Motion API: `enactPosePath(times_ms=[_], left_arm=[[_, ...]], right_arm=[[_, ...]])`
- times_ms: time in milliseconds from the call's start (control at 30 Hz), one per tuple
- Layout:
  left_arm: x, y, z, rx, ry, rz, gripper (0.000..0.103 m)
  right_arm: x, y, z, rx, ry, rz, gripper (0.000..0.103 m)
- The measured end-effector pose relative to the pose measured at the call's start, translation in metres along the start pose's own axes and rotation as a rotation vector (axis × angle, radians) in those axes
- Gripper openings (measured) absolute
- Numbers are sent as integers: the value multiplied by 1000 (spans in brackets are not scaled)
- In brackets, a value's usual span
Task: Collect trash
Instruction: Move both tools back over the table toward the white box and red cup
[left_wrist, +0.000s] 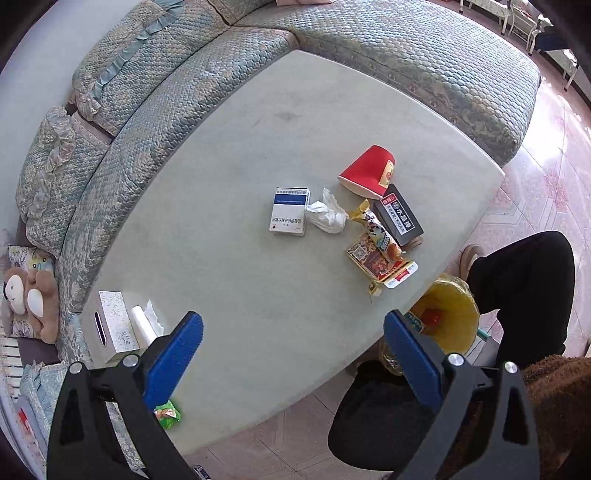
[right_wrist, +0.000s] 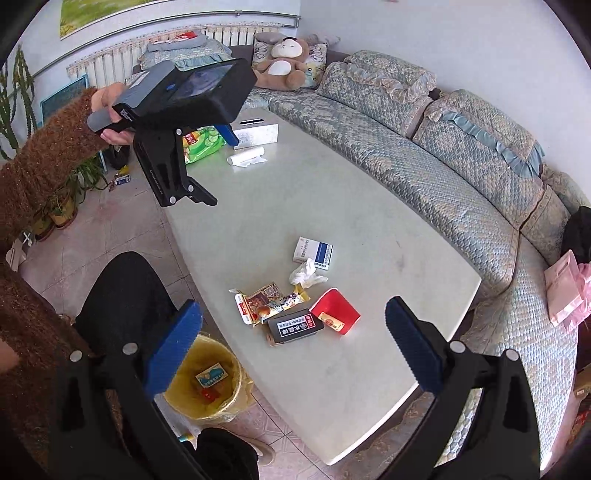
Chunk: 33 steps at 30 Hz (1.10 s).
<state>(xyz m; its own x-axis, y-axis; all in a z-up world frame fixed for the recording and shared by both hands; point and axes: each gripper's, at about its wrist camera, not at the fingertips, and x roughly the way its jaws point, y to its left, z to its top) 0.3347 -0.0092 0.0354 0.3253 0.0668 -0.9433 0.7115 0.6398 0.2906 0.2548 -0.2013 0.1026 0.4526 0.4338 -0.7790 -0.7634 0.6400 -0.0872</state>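
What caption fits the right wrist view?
Open right gripper above table strewn with wrappers, red cup, yellow-lined bin below.

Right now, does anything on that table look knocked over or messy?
Yes. The red paper cup lies tipped on its side, and a black packet, snack wrappers and a crumpled tissue lie scattered beside it.

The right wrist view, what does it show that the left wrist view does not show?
Only the right wrist view: the left gripper held in a hand, a green snack bag, a wall radiator.
Only the left wrist view: white cabinets far behind the sofa.
Both: the pale table, red paper cup, white-and-blue box, black box, yellow-lined bin, toy monkey.
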Motion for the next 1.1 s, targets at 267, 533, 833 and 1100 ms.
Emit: enactPosePath(times_ms=[267,533,833,1100], left_arm=[[69,24,36,96,33,-47,96],[166,26,65,160,134,-87,96],[228,12,80,257,176,-97,96],[259,7,88,295,211,-109,96]], right_arm=[[56,-41,13,-100,99,44,97],[140,-78,10,-135,243,135,97],[224,-90,-15,-179,406,196,97],[261,-99,-25,-207,463,240,97]])
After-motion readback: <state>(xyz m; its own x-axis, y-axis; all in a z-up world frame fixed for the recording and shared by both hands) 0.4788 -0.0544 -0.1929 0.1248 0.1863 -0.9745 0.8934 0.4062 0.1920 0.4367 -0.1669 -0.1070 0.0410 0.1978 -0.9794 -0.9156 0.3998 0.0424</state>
